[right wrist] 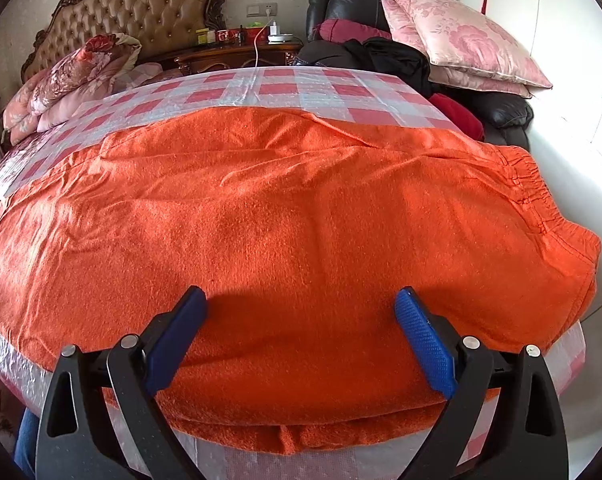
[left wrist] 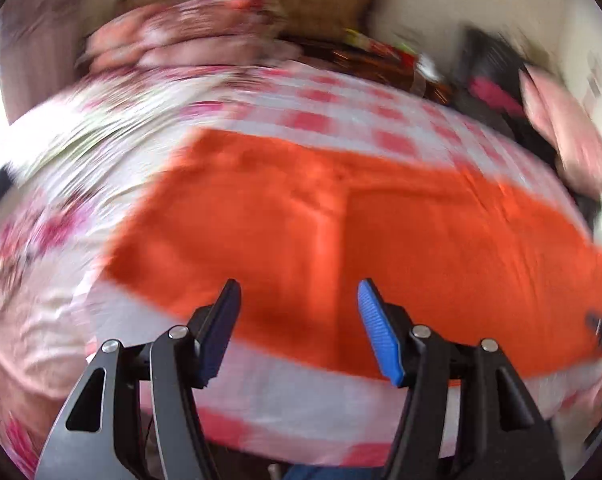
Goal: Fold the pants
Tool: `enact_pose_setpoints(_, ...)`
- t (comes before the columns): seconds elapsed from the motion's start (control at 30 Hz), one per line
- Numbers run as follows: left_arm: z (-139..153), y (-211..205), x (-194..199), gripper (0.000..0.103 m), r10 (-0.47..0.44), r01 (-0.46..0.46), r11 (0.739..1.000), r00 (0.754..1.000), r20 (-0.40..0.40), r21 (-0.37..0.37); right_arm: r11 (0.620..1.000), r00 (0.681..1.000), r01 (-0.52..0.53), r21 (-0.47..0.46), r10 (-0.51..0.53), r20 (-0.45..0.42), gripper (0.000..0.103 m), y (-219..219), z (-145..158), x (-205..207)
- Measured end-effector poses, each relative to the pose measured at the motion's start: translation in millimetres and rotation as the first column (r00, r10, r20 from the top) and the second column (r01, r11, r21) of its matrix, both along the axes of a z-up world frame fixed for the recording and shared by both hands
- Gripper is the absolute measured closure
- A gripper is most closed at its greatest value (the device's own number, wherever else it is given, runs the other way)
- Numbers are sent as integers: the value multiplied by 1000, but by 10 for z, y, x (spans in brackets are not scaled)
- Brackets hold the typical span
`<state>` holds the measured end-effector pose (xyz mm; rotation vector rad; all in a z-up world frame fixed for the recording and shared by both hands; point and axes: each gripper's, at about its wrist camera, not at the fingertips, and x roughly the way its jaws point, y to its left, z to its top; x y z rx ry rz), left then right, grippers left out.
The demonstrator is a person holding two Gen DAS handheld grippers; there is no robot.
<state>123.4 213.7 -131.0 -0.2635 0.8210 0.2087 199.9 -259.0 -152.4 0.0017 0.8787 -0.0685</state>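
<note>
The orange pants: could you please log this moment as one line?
pants: flat on checked cover, waistband right | left claw: open, empty | right claw: open over near edge | left view blurred

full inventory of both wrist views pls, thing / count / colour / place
pants: 1, orange, spread flat over the table, elastic waistband at right
tablecloth: 1, red and white check, covers the table under the pants
headboard: 1, tan tufted, dark carved frame, back left
quilt: 1, pink floral, bundled below the headboard
nightstand: 1, dark wood, back centre, small items and a white cable on top
armchair: 1, black leather, back right
pillows: 2, pink floral, stacked on the armchair
dark clothes: pile, black and maroon, on the armchair
left tool: 1, black with blue pads, open above the pants' near edge; view blurred
right tool: 1, same, open over the pants
</note>
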Motion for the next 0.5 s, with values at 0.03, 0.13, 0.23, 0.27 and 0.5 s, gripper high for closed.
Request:
enact_pose_setpoints(0.03, 46, 222, -90, 43, 58, -58, 998, 998, 20, -30, 1000, 1000, 1, 1, -1, -3, 11, 0, 5, 2)
enact_pose_setpoints(0.13, 105, 799, -354, 45, 171, -161, 977, 983, 59, -141, 999, 999, 24, -34, -25, -40, 11, 37, 51, 13)
enact_pose_setpoints(0.23, 26, 1313, -567, 45, 224, -180, 920, 970, 90, -347, 998, 998, 33, -58, -36, -48, 14, 174, 138, -13)
enact_pose_setpoints(0.27, -25, 1432, -610, 48, 230, -170, 891, 969, 95, -421, 1000, 1000, 0, -29, -1, -31, 15, 276, 202, -50)
enact_pose_setpoints(0.5, -402, 1870, -729, 53, 232, -30, 579, 964, 129, -815, 974, 976, -220, 47, 219, 7, 18, 1047, 455, -145)
